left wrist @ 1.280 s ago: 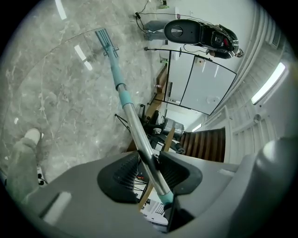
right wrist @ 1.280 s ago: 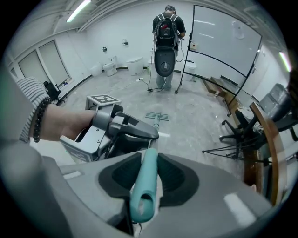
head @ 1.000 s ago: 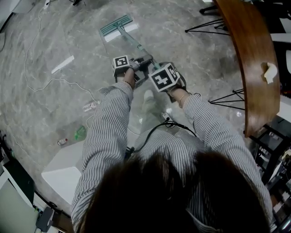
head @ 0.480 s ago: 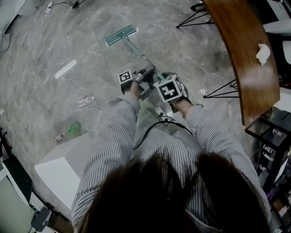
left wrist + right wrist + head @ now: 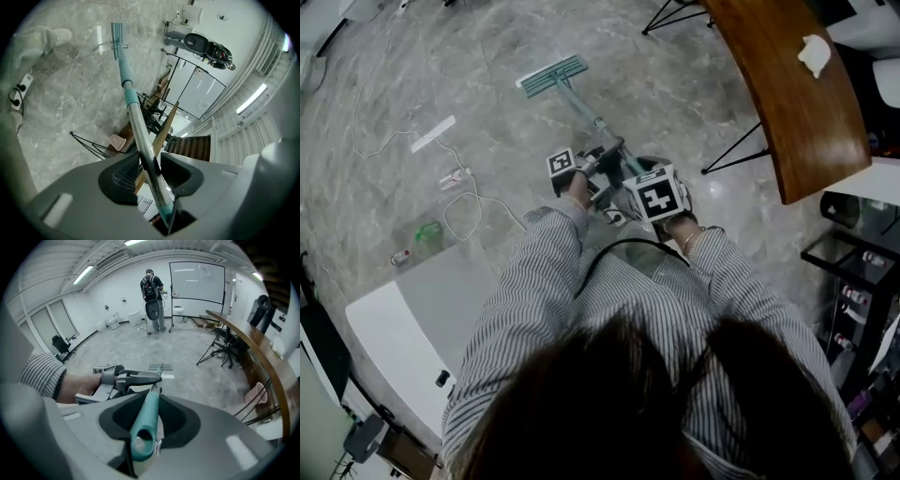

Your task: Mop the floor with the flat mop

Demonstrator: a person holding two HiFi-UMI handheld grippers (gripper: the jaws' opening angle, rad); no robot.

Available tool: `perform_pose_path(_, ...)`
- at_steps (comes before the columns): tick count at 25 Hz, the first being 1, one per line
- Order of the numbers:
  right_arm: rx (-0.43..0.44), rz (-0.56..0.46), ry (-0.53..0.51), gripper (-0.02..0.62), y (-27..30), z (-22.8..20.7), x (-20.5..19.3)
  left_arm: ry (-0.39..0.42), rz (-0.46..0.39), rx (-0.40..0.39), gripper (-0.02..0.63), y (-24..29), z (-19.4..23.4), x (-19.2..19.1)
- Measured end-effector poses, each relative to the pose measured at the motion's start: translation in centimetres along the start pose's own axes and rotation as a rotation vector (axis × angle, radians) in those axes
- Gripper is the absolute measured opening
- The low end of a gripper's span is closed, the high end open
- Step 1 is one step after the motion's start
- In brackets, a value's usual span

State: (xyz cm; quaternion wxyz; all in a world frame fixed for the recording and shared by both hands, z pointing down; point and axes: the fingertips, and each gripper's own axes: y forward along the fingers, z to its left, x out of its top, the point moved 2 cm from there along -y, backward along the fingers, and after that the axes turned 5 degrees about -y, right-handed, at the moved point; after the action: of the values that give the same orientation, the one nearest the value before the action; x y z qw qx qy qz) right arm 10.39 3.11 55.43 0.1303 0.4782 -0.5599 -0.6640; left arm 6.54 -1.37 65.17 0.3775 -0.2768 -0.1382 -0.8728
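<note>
The flat mop's teal head [image 5: 551, 75] lies flat on the grey marble floor ahead of me. Its pole [image 5: 592, 120] slants back to both grippers. My left gripper [image 5: 602, 161] is shut on the silver part of the pole [image 5: 136, 122], lower down. In the left gripper view the mop head [image 5: 117, 33] shows far along the pole. Just behind it, my right gripper [image 5: 630, 184] is shut on the teal handle end [image 5: 144, 425]. The right gripper view shows my left gripper [image 5: 124, 378] ahead, and the mop head [image 5: 161, 367] beyond it.
A curved wooden counter [image 5: 787, 94] with a white cloth [image 5: 814, 52] runs along the right, black stand legs [image 5: 731, 155] under it. A white power strip [image 5: 433, 133], a cable [image 5: 473, 211] and a white platform [image 5: 403, 328] lie left. A person [image 5: 152, 291] stands far off.
The mop head has drawn a little nearer to me over the floor and the counter has slid up in view. Both grippers keep their hold on the pole.
</note>
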Motion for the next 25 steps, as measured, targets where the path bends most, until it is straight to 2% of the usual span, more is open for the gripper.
perform_pose_path(6, 0.034, 0.007, 0.046, 0.114, -5.0, 1.5, -9.1, -0.024, -0.008, 0.037, 0.141, -2.2, 5.8, -8.3)
perform_pose_path(12, 0.050, -0.011, 0.089, 0.114, -11.0, 2.0, -13.8, -0.056, 0.034, 0.040, 0.144, -3.4, 7.9, -15.8)
perform_pose_path(16, 0.082, -0.036, 0.130, 0.118, -14.0, 2.0, -14.9, -0.055, 0.078, 0.050, 0.152, -3.6, 7.9, -19.2)
perform_pose_path(20, 0.084, -0.058, 0.166, 0.118, -15.1, 2.3, -14.9, -0.037, 0.136, 0.061, 0.163, -4.0, 7.5, -20.3)
perform_pose_path(25, 0.060, -0.092, 0.201, 0.117, -15.2, 2.2, -14.0, -0.032, 0.111, -0.007, 0.167, -3.8, 6.8, -19.9)
